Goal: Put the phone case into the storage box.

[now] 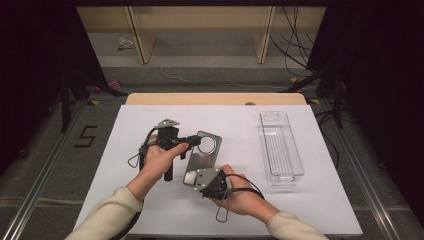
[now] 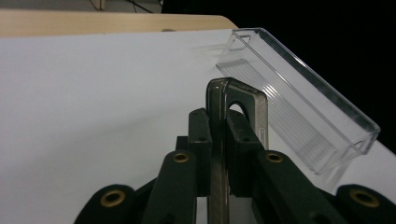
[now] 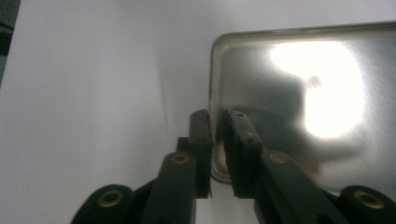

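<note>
A smoky translucent phone case (image 1: 204, 154) with a round camera hole hangs just over the white tabletop (image 1: 125, 200), held between both grippers. My left gripper (image 1: 193, 142) comes in from the left and is shut on the case's upper left edge, beside the hole. In the left gripper view the jaws (image 2: 218, 122) clamp the case (image 2: 239, 100) edge-on. My right gripper (image 1: 199, 178) is shut on the case's near end. The right gripper view has its jaws (image 3: 218, 125) pinching the left rim of the glossy case (image 3: 299, 107), which reflects a bright light.
A long clear plastic tray (image 1: 281, 148) lies lengthwise at the right of the table, also seen ahead of the left gripper as the tray (image 2: 303, 109). A wooden table edge (image 1: 215, 98) runs along the back. Dark floor and stands surround the table.
</note>
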Demonstrator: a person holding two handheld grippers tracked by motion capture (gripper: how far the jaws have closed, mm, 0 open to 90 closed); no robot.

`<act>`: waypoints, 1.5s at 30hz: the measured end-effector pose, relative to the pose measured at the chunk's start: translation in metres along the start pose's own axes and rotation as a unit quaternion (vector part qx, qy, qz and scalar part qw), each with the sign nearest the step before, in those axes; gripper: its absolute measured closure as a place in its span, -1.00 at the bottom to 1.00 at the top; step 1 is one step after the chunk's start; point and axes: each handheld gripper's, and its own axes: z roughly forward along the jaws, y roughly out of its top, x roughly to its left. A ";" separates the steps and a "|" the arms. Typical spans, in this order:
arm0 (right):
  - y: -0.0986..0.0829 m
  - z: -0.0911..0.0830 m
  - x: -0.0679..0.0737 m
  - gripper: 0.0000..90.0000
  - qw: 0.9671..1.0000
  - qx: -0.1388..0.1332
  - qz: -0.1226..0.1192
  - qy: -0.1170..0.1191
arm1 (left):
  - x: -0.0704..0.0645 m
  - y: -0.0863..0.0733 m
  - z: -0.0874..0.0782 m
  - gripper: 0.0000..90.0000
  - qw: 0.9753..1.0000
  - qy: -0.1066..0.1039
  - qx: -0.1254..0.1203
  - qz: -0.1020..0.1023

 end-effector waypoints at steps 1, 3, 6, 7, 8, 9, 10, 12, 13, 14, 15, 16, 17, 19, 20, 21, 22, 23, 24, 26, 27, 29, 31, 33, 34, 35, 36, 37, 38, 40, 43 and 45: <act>0.000 -0.001 -0.001 0.66 1.000 -0.006 0.006 -0.003 | 0.001 0.000 -0.001 0.81 1.000 -0.003 -0.004 0.003; -0.001 -0.002 -0.003 0.51 1.000 -0.019 0.011 -0.015 | 0.002 -0.002 -0.002 0.81 1.000 -0.002 -0.011 0.008; -0.001 -0.004 -0.005 0.25 0.999 -0.036 0.024 -0.027 | 0.005 -0.005 -0.004 0.81 1.000 -0.006 -0.023 0.009; -0.001 -0.004 -0.006 0.16 0.998 -0.043 0.025 -0.034 | 0.006 -0.005 -0.005 0.81 1.000 -0.009 -0.026 0.008; -0.001 -0.004 -0.006 0.08 0.998 -0.047 0.030 -0.034 | 0.007 -0.006 -0.006 0.81 0.999 -0.011 -0.031 0.007; -0.001 -0.004 -0.007 0.01 0.997 -0.051 0.033 -0.037 | 0.008 -0.007 -0.007 0.81 0.999 -0.011 -0.036 0.008; -0.001 -0.004 -0.007 -0.03 0.997 -0.055 0.035 -0.036 | 0.008 -0.008 -0.008 0.81 0.999 -0.011 -0.041 0.009; -0.001 -0.004 -0.008 -0.10 0.996 -0.063 0.045 -0.035 | 0.009 -0.010 -0.011 0.81 0.999 -0.013 -0.051 0.012; -0.001 -0.005 -0.008 -0.13 0.996 -0.068 0.049 -0.037 | 0.010 -0.010 -0.013 0.81 0.998 -0.013 -0.055 0.015; -0.001 -0.005 -0.009 -0.17 0.995 -0.072 0.054 -0.038 | 0.010 -0.011 -0.014 0.81 0.998 -0.011 -0.060 0.017; -0.001 -0.005 -0.009 -0.19 0.995 -0.076 0.058 -0.039 | 0.011 -0.012 -0.016 0.81 0.998 -0.011 -0.063 0.020; -0.001 -0.006 -0.010 -0.19 0.994 -0.079 0.062 -0.040 | 0.012 -0.013 -0.017 0.81 0.998 -0.011 -0.065 0.023; -0.001 -0.006 -0.010 -0.22 0.993 -0.082 0.067 -0.042 | 0.012 -0.014 -0.019 0.81 0.997 -0.011 -0.068 0.024; -0.001 -0.006 -0.011 -0.25 0.992 -0.088 0.076 -0.041 | 0.014 -0.016 -0.022 0.81 0.997 -0.010 -0.074 0.026; -0.001 -0.006 -0.011 -0.26 0.992 -0.088 0.079 -0.042 | 0.015 -0.018 -0.023 0.81 0.997 -0.009 -0.078 0.026; -0.001 -0.006 -0.011 -0.28 0.992 -0.090 0.080 -0.044 | 0.017 -0.019 -0.024 0.81 0.996 -0.009 -0.080 0.027; -0.002 -0.006 -0.012 -0.29 0.991 -0.091 0.084 -0.044 | 0.018 -0.020 -0.025 0.81 0.996 -0.009 -0.082 0.026; -0.002 -0.006 -0.012 -0.30 0.991 -0.093 0.085 -0.046 | 0.019 -0.022 -0.026 0.81 0.996 -0.009 -0.084 0.027; -0.002 -0.006 -0.012 -0.32 0.990 -0.095 0.092 -0.048 | 0.020 -0.023 -0.027 0.81 0.996 -0.008 -0.086 0.026; -0.002 -0.007 -0.014 -0.35 0.989 -0.100 0.096 -0.050 | 0.021 -0.025 -0.029 0.81 0.996 -0.007 -0.089 0.027; -0.003 -0.008 -0.014 -0.36 0.988 -0.104 0.100 -0.052 | 0.022 -0.026 -0.029 0.81 0.995 -0.008 -0.091 0.027; -0.003 -0.009 -0.016 -0.38 0.986 -0.109 0.108 -0.059 | 0.023 -0.027 -0.031 0.81 0.995 -0.007 -0.095 0.028; -0.004 -0.011 -0.018 -0.40 0.984 -0.115 0.118 -0.064 | 0.023 -0.027 -0.031 0.81 0.995 -0.007 -0.099 0.030; -0.006 -0.012 -0.020 -0.41 0.982 -0.119 0.126 -0.071 | 0.023 -0.027 -0.032 0.81 0.994 -0.008 -0.101 0.032; -0.006 -0.013 -0.021 -0.42 0.981 -0.122 0.130 -0.073 | 0.022 -0.027 -0.033 0.81 0.994 -0.009 -0.103 0.033; -0.007 -0.014 -0.022 -0.42 0.980 -0.124 0.134 -0.078 | 0.022 -0.027 -0.033 0.81 0.994 -0.009 -0.105 0.034; -0.008 -0.015 -0.022 -0.42 0.979 -0.127 0.139 -0.081 | 0.021 -0.027 -0.034 0.81 0.994 -0.010 -0.106 0.034; -0.008 -0.016 -0.023 -0.42 0.977 -0.129 0.145 -0.084 | 0.021 -0.027 -0.034 0.81 0.993 -0.011 -0.108 0.035; -0.009 -0.017 -0.024 -0.42 0.976 -0.130 0.148 -0.088 | 0.021 -0.026 -0.034 0.81 0.993 -0.012 -0.109 0.036; -0.010 -0.018 -0.026 -0.42 0.974 -0.132 0.156 -0.096 | 0.020 -0.027 -0.035 0.81 0.993 -0.014 -0.111 0.036; -0.012 -0.020 -0.030 -0.41 0.970 -0.135 0.171 -0.104 | 0.019 -0.027 -0.034 0.81 0.993 -0.016 -0.112 0.039; -0.013 -0.021 -0.032 -0.40 0.968 -0.136 0.182 -0.110 | 0.018 -0.028 -0.034 0.81 0.993 -0.017 -0.112 0.039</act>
